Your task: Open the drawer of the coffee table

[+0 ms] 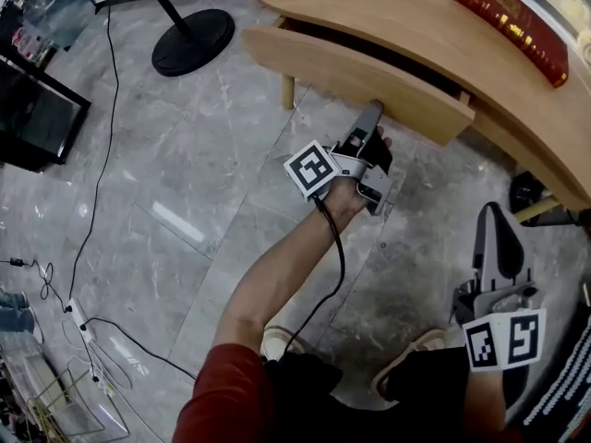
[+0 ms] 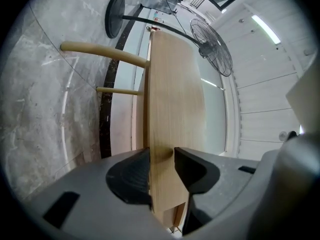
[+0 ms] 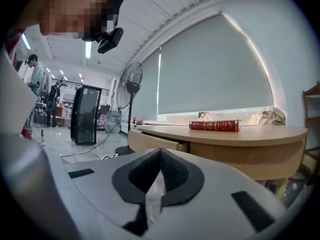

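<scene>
At the far left of the head view a round stand base is seen on the grey floor, which is crossed by cables; none of this is touched. To the right of it the drawer is seen standing partly out from the near edge of the table, with a dark gap behind its front.

The left tongs are set under that front from the near side, pointing up at it. In the left gripper view the wooden front of the drawer is seen running between the pads of the left tongs, which are closed on it at a middling width. No handle is shown, so the panel's lower edge is judged to be gripped as the one part that can be pulled on.

A red book is laid on the table's far right, clear of the drawer.

At the near right the right tongs are held low, well apart from the table. In the right gripper view the jaws of the right tongs are seen together, with nothing between them, and the drawer lies beyond them. They are judged idle, one grip being enough for the pull.
</scene>
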